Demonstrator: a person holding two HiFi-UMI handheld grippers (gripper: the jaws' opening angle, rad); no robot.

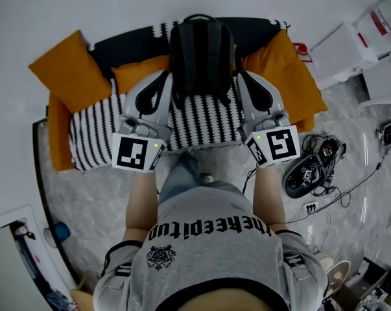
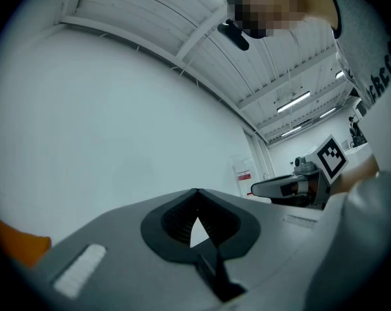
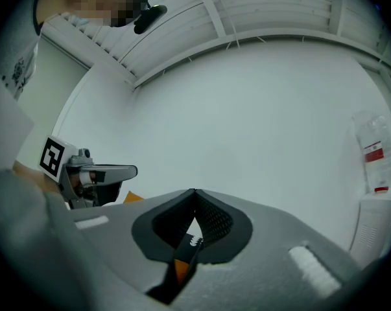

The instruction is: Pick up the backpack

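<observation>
A black backpack (image 1: 201, 57) stands upright between my two grippers, above a sofa with a black-and-white striped blanket (image 1: 205, 125). My left gripper (image 1: 165, 78) is at the pack's left side and my right gripper (image 1: 242, 76) at its right side. In the left gripper view the left gripper (image 2: 196, 191) has its jaws together at the tips, with a dark strap (image 2: 214, 274) running out between them. In the right gripper view the right gripper (image 3: 194, 191) is shut on a black strap with an orange underside (image 3: 182, 264).
Orange cushions (image 1: 69, 70) (image 1: 289, 73) lie at both ends of the sofa. On the marble floor to the right sit a dark device with tangled cables (image 1: 308, 170) and white boxes (image 1: 351, 50). The person's legs stand close to the sofa's front edge.
</observation>
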